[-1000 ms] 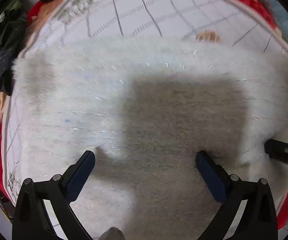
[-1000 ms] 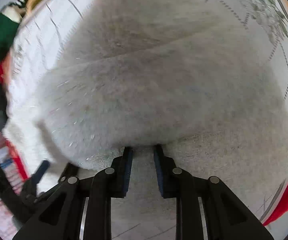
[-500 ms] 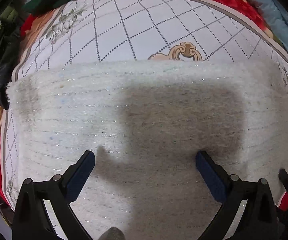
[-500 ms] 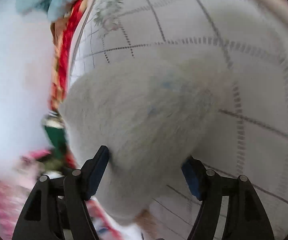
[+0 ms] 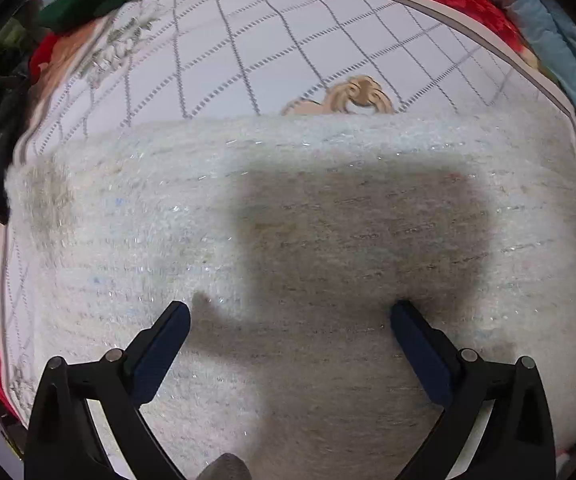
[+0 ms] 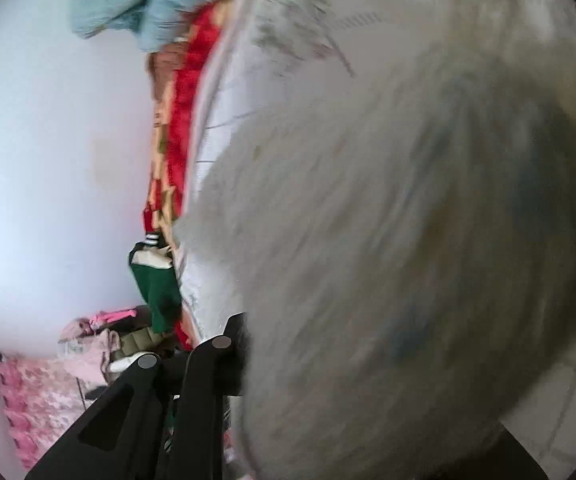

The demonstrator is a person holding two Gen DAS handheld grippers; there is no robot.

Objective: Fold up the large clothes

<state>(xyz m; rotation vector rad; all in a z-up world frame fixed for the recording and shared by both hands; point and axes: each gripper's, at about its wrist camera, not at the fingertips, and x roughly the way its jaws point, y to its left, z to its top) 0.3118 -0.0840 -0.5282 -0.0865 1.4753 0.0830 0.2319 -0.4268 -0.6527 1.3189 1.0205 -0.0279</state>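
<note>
Right wrist | right tool (image 6: 243,360) closing on lifted sweater (image 6: 388,240) | left tool (image 5: 288,336) still apart

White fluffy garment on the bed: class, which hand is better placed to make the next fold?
Right, probably: its tongs are closing with the garment bunched over them, while the left tongs hang open above it, gripping nothing.

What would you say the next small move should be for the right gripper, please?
Probably carry the fuzzy white knitted garment across to fold it: the closing right gripper has fabric draped over its fingers, while the open left gripper hovers over the flat part.
</note>
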